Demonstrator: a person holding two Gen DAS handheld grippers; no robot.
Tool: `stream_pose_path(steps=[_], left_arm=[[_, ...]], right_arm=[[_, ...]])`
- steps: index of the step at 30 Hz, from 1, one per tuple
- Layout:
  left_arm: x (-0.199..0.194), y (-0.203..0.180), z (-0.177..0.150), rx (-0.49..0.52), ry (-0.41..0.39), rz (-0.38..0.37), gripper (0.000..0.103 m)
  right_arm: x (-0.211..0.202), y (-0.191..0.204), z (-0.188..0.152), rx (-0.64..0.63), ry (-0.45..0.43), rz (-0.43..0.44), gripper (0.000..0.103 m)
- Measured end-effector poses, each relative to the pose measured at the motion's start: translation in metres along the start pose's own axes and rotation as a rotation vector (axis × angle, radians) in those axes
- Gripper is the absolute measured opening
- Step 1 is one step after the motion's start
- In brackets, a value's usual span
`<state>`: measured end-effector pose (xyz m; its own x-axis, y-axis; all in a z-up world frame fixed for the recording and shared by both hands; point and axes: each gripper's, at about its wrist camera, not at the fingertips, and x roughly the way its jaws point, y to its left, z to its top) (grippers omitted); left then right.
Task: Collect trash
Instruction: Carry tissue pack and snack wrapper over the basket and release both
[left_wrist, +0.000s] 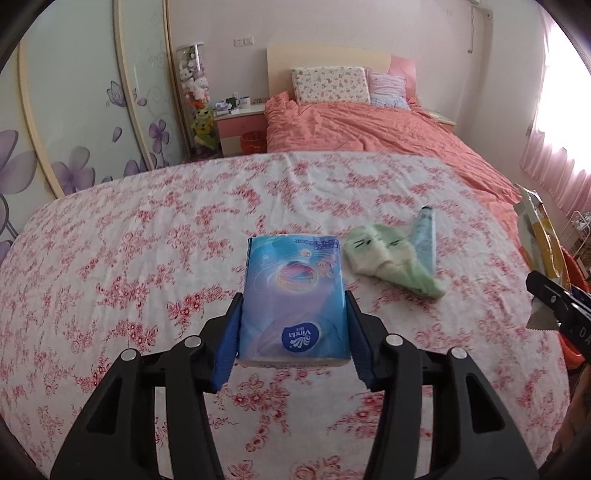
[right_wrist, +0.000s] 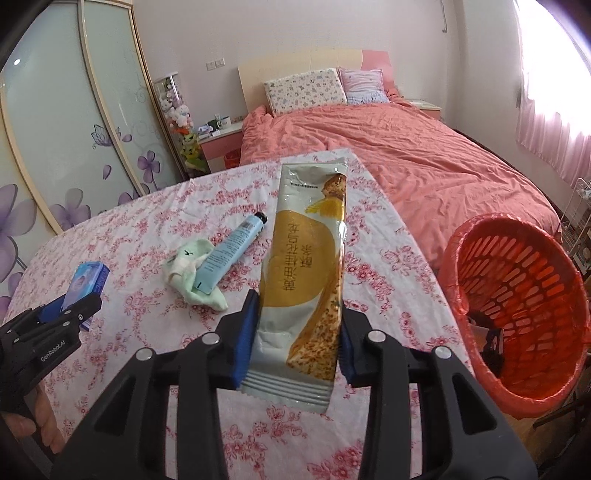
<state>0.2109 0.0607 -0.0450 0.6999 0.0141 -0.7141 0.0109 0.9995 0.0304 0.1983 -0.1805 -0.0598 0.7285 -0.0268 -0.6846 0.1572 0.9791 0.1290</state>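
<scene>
L gripper (left_wrist: 293, 328) clamps tissue pack (left_wrist: 293, 295); R gripper (right_wrist: 297, 332) clamps snack wrapper (right_wrist: 306, 266).

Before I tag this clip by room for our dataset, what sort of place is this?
A bedroom, most likely. A bed with a coral duvet and pillows against a headboard stands behind the floral-clothed table, beside a pink nightstand and a sliding wardrobe with purple flower decals.

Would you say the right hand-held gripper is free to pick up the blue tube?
Probably not yet: the right hand-held gripper is shut on the snack wrapper; the blue tube lies unobstructed on the green cloth.
</scene>
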Motion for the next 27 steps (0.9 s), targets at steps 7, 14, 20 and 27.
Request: stream_pose_path(steps=[7, 14, 20, 27], left_arm=[[-0.026, -0.032, 0.011, 0.03, -0.039, -0.072, 0.052], [-0.046, -0.081, 0.021, 0.089, -0.074, -0.162, 0.052], [-0.06, -0.138, 0.026, 0.147, -0.096, -0.275, 0.052], [-0.063, -0.2, 0.028, 0.201, -0.08, -0.431, 0.052]], right_arm=[[-0.036, -0.016, 0.002, 0.009, -0.054, -0.01, 0.038], [-0.07, -0.051, 0.003, 0.044, -0.107, -0.044, 0.038], [-0.101, -0.096, 0.006, 0.103, -0.162, -0.081, 0.038], [-0.12, -0.161, 0.006, 0.196, -0.191, -0.105, 0.038]])
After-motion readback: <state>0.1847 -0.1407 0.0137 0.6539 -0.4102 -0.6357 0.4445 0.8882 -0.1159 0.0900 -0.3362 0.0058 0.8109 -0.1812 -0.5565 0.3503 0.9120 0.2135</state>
